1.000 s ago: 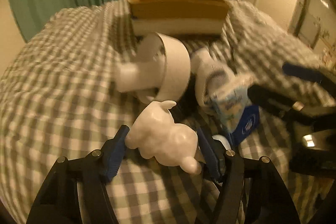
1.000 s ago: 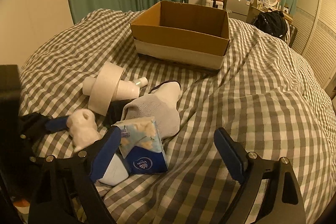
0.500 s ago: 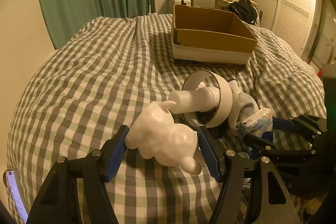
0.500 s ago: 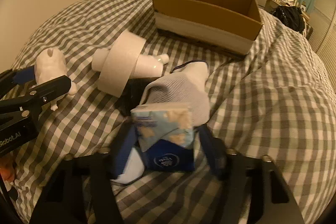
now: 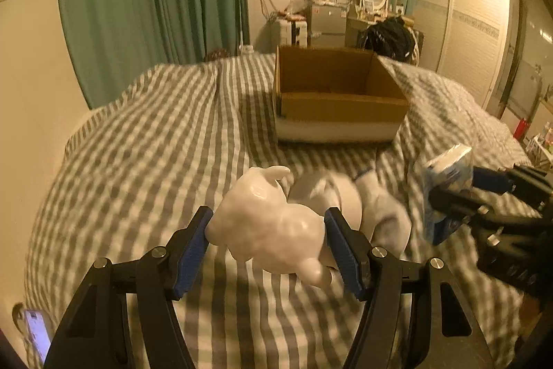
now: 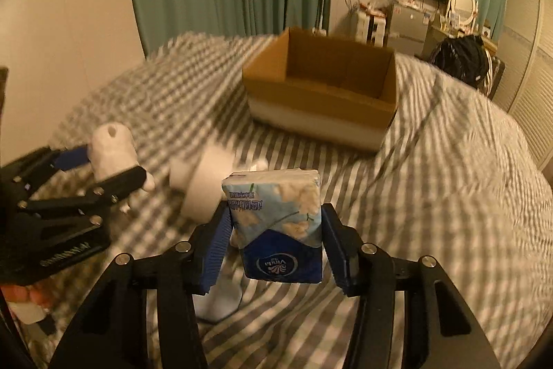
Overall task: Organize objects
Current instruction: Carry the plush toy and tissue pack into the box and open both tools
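Both lifted off bed, left gripper (image 5: 266,242) clamping figurine (image 5: 268,230), right gripper (image 6: 274,249) clamping tissue pack (image 6: 276,223)

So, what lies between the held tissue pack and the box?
Only bare checked bedcover lies between tissue pack and box, in the right wrist view.

White figurine (image 5: 268,223) clamped between jaws, cardboard box (image 5: 337,95) beyond

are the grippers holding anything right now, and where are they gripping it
Both are. The left gripper pinches the white toy across its body. The right gripper clamps the tissue pack by its two sides, at the lower half.
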